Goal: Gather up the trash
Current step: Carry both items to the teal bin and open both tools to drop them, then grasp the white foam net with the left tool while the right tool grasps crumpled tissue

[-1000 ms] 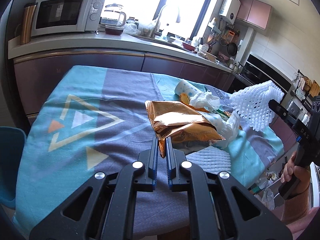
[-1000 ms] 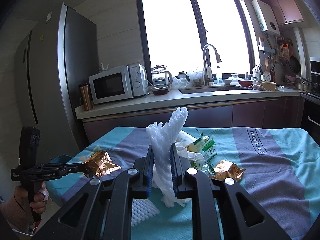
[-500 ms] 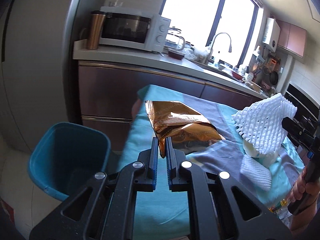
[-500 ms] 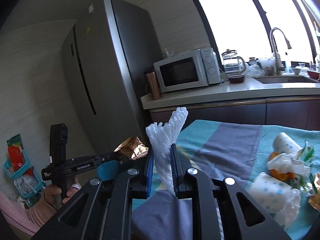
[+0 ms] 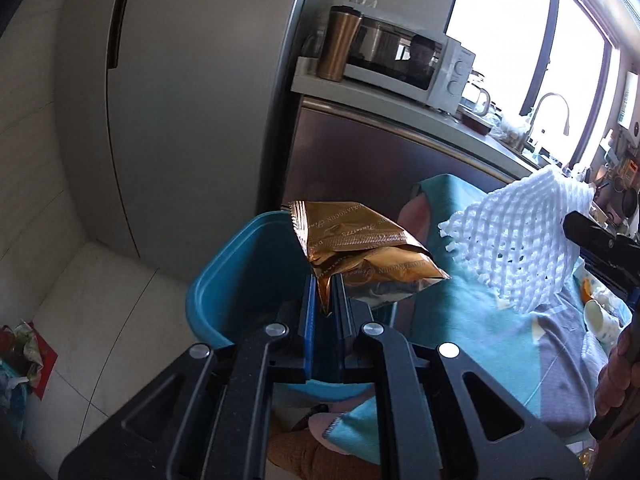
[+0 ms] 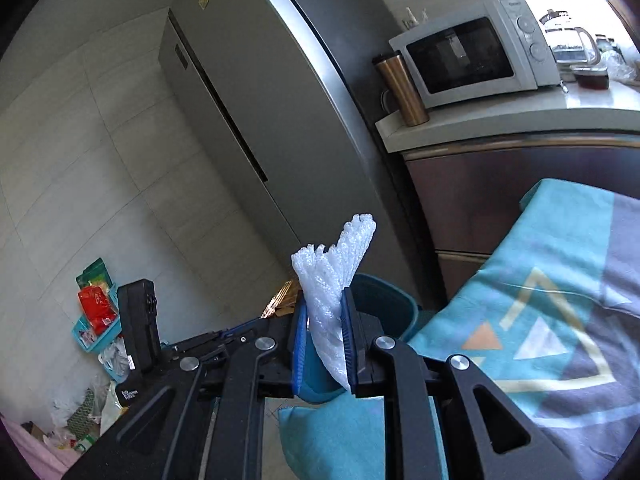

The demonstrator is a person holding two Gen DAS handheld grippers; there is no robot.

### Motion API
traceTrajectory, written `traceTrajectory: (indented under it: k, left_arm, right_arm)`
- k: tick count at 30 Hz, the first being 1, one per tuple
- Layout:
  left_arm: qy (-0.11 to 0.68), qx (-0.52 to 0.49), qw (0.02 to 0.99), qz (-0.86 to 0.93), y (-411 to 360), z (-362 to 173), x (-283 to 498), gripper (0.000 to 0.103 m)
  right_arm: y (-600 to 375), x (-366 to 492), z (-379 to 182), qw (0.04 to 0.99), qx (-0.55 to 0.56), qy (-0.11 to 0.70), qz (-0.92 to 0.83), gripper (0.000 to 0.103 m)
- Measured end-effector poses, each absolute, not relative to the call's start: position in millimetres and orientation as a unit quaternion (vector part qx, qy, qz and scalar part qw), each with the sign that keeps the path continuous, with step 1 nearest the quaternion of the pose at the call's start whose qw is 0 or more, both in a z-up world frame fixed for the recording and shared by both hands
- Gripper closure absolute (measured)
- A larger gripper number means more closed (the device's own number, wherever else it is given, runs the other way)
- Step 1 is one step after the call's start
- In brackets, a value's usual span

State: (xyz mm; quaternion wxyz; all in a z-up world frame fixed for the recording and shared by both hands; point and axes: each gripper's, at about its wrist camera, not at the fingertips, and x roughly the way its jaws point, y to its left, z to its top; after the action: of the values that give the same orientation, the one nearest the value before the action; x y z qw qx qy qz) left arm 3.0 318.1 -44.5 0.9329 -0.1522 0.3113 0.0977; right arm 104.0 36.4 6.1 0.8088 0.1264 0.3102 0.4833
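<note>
My left gripper (image 5: 325, 294) is shut on the lower corner of a crumpled gold foil snack bag (image 5: 360, 252), which hangs over the open blue trash bin (image 5: 224, 280) on the floor. My right gripper (image 6: 325, 320) is shut on a white foam fruit net (image 6: 334, 276) that stands up between its blue pads. The same white foam net (image 5: 516, 240) shows at the right of the left wrist view, above the table's corner. In the right wrist view the bin's rim (image 6: 384, 286) sits just behind the net, and a sliver of the gold bag (image 6: 280, 300) shows to its left.
A tall grey fridge (image 5: 192, 100) stands behind the bin. A counter with a microwave (image 6: 472, 56) and copper tumbler (image 6: 402, 88) runs to the right. The table's teal and grey cloth (image 6: 540, 320) borders the bin. Paper cups (image 5: 600, 316) lie on it. Bags and a small basket (image 6: 96, 320) clutter the floor.
Both grippers swung left, away from the table's trash pile, toward the blue bin. The gold bag now hangs over the bin's opening and the foam net has come near its rim. Both grips are unchanged.
</note>
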Motion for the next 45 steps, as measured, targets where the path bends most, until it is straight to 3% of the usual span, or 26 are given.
traceTrajectory:
  k: [19,24,31,36,39,45]
  left_arm:
    - [0.372,-0.135,0.907,0.142,339,-96,36,0.088]
    - [0.379,-0.138,0.904,0.139,335,-104,40,0.086]
    - [0.369,-0.145,0.91,0.122,326,-101,43,0.085]
    - [0.335,-0.13,0.93,0.076,292,-78,37,0.066]
    - [0.317,-0.117,0.941,0.035,264,-64,36,0.062]
    - [0.3,-0.092,0.947,-0.067,196,-43,40,0.055]
  right_arm:
    - [127,148,-53,0.776,0.137,0.424,0.446,0.082]
    - [128,149,-57,0.781,0.127,0.427,0.438,0.07]
    - [102,140,-47,0.79,0.113,0.411,0.441,0.069]
    - [62,122,-27,0.804,0.083,0.377,0.453,0.061]
    - [28,108,-14,0.818,0.072,0.355,0.447,0.054]
    - [-50,75,-5,0.854,0.06,0.327,0.399,0.053]
